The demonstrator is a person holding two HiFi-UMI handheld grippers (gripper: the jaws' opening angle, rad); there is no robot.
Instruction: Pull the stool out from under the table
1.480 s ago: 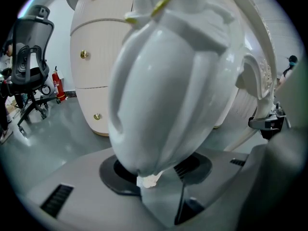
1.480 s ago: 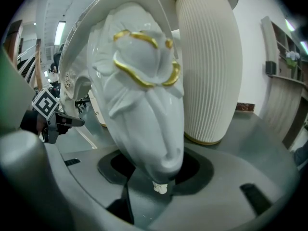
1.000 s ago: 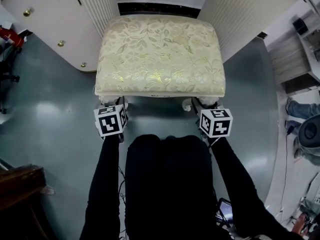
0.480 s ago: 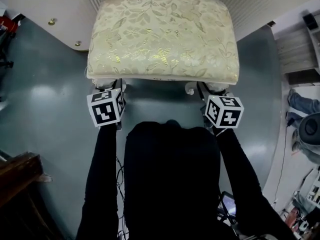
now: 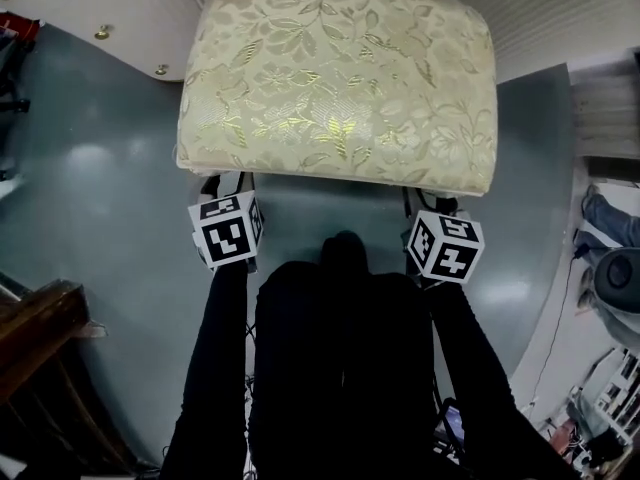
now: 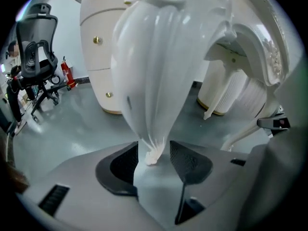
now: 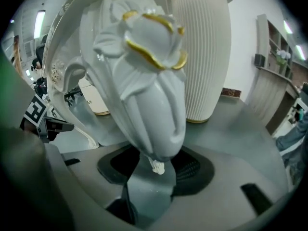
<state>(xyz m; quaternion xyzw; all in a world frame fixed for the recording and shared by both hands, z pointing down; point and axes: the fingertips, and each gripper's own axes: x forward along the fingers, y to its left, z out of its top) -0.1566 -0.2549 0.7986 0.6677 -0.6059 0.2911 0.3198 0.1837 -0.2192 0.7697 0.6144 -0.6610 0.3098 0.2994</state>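
The stool (image 5: 335, 78) has a cream floral cushion and white carved legs. It stands just ahead of my knees on the grey floor. My left gripper (image 5: 226, 190) reaches under the cushion's front left corner. In the left gripper view the left gripper (image 6: 156, 160) has the white front leg (image 6: 154, 71) between its pads; its jaws have just eased open slightly. My right gripper (image 5: 432, 204) sits at the front right corner. In the right gripper view the right gripper (image 7: 156, 170) grips the gold-trimmed leg (image 7: 144, 90).
A white cabinet (image 5: 90, 8) with gold knobs stands at the far left, and a ribbed white pedestal (image 7: 202, 52) at the far right. Dark wooden furniture (image 5: 30, 338) is at my near left. An office chair (image 6: 33, 47) stands further left. Someone's legs (image 5: 610, 218) show at the right edge.
The stool has come toward me, away from the cabinet and pedestals, and fills more of the head view. Both grippers have stayed at its front legs.
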